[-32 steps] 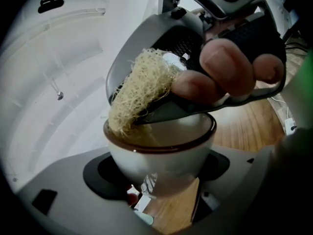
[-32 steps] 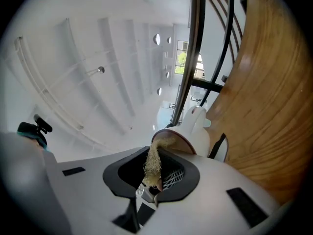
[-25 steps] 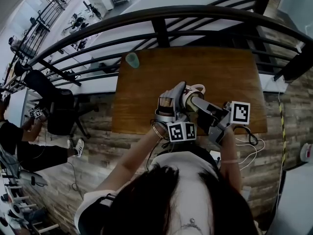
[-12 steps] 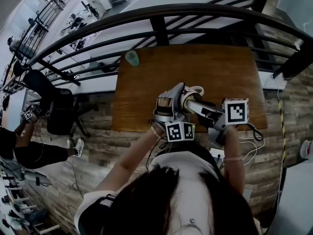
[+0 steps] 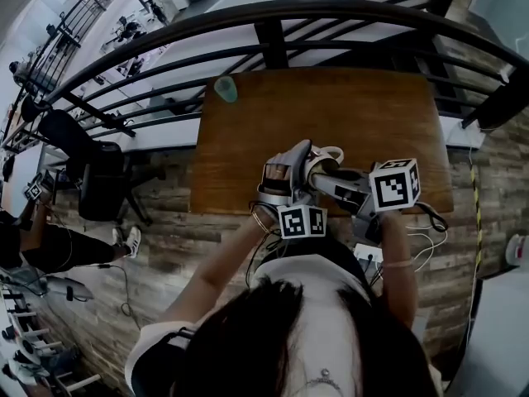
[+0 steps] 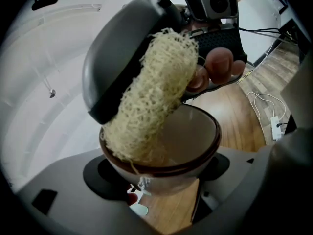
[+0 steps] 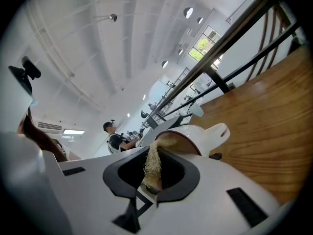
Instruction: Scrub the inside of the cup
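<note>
Over the desk's [image 5: 355, 114] near edge the left gripper [image 6: 161, 169] clamps the cup [image 6: 191, 131], mouth toward the right gripper [image 7: 155, 174], which pinches the loofah [image 6: 156, 92] dipping inside.

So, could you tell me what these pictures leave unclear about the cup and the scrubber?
- Inner floor of the cup: left gripper view, covered by the loofah scrubber.
- Scrubber's far end: right gripper view, hidden behind the right gripper's own jaws and the cup's rim.
- Cup's body: head view, mostly behind the left gripper and right gripper.
- Contents of the small green cup: head view, too small at the far corner of the table.
</note>
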A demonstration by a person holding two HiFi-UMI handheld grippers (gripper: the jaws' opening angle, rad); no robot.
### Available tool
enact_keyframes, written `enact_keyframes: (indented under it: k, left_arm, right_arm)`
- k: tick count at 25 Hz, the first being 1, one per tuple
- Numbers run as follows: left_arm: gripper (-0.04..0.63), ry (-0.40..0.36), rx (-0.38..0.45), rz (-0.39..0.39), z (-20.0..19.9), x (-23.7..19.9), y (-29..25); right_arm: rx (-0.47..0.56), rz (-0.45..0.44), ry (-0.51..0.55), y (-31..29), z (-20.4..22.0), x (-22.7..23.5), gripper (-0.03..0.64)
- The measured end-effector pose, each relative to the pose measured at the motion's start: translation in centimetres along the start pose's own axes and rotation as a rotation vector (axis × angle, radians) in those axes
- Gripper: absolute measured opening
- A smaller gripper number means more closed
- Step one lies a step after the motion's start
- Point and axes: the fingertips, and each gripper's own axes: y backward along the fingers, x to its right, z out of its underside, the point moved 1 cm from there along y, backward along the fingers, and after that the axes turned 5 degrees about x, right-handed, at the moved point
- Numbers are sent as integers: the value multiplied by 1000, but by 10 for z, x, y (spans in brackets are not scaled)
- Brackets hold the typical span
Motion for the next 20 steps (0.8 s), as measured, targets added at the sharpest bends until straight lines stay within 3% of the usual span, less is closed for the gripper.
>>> enact_keyframes:
  k: [11,20]
  left_arm:
    - [407,-23,-34,54,9,7,7]
    - [407,-53,-69,110,30,23,31]
  right_arm:
    - [-147,61,97,-8,19,2,67]
    - [-330,161,228,-26,55,7,67]
